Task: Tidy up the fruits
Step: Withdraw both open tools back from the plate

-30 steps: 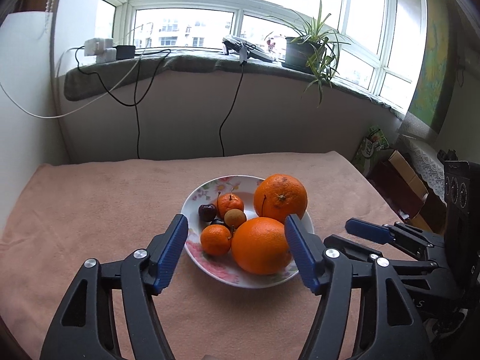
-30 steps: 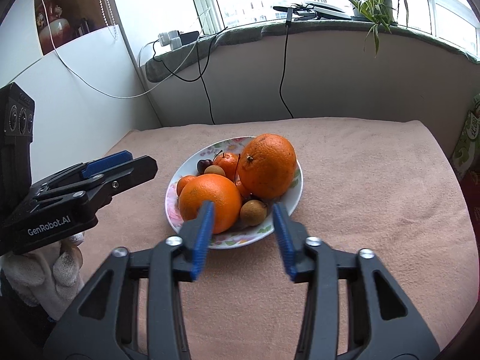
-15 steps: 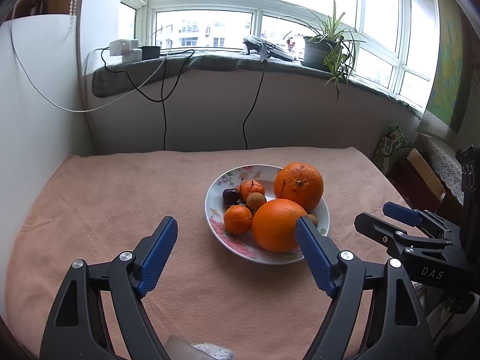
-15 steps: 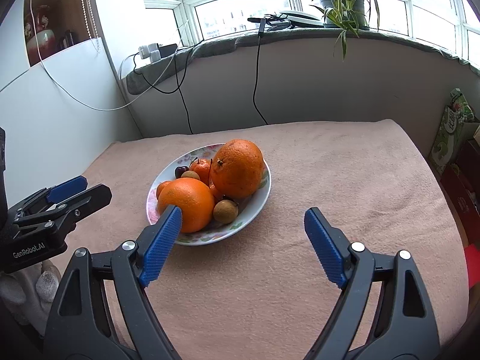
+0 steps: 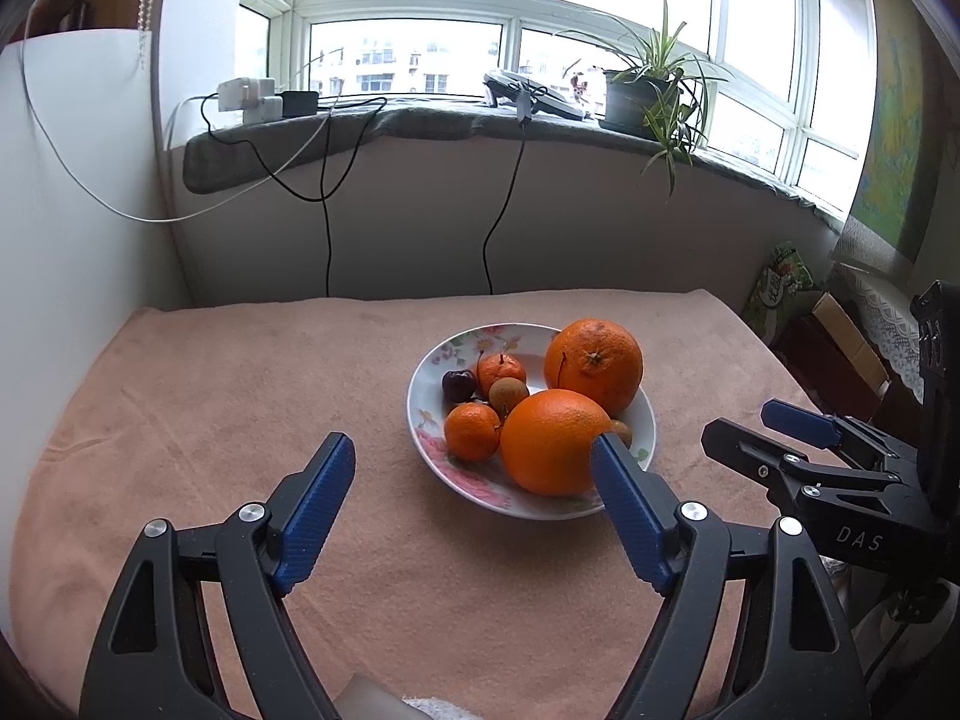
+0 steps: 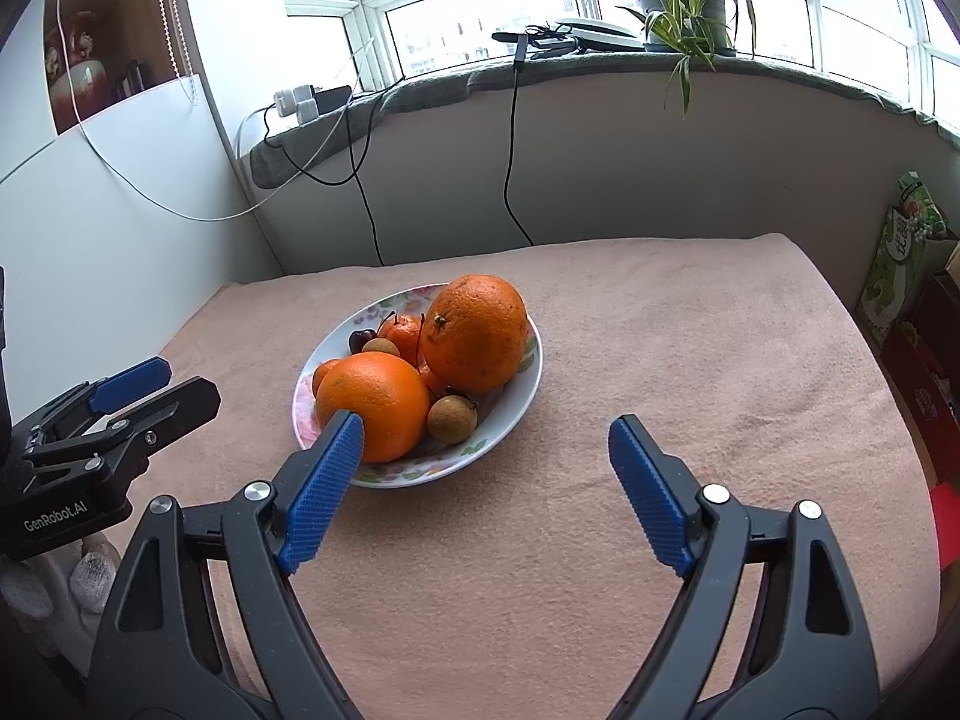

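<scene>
A flowered white plate (image 5: 427, 387) (image 6: 521, 384) sits mid-table on a peach cloth. It holds two big oranges (image 5: 552, 441) (image 6: 474, 341), small mandarins (image 5: 472, 429), two brown longans (image 6: 452, 418) and a dark cherry (image 5: 458, 384). My left gripper (image 5: 471, 468) hovers open in front of the plate, nothing between its blue pads. In the right wrist view my right gripper (image 6: 483, 456) also stands open, just short of the plate's near rim, empty. Each gripper appears at the edge of the other's view.
The peach cloth (image 6: 690, 372) covers the whole table. A wall with hanging cables (image 5: 327, 222) rises behind it, below a sill with a potted plant (image 5: 648, 96). Boxes (image 5: 840, 336) stand off the right table edge. A white-gloved hand (image 6: 54, 576) holds the left gripper.
Both grippers have opened wider and drawn back from the plate. The fruits lie as before.
</scene>
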{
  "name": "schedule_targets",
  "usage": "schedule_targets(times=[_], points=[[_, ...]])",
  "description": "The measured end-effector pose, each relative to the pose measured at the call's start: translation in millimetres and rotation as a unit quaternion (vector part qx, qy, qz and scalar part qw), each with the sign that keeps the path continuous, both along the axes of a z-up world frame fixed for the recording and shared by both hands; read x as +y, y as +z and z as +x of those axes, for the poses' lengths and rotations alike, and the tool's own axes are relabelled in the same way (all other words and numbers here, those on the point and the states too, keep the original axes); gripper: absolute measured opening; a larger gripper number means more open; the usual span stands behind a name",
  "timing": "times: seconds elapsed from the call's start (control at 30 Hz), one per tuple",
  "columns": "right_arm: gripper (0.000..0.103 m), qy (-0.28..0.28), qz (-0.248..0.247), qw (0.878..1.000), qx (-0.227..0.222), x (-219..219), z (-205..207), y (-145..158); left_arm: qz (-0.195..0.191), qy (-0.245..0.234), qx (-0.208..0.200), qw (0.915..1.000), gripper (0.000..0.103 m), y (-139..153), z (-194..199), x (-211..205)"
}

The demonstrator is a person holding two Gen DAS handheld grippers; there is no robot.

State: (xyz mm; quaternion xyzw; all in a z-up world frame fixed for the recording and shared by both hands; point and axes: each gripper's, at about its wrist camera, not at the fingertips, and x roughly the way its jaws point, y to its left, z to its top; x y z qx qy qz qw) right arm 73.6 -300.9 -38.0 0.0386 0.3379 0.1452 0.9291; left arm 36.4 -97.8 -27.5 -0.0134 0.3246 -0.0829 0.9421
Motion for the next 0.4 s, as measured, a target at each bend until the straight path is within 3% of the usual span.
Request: schedule_targets(times=[0.4], points=[[0.086, -0.021, -0.014, 0.999, 0.023, -19, 22, -9, -0.003, 0.001, -0.004, 1.0, 0.081, 0, 0, 6]])
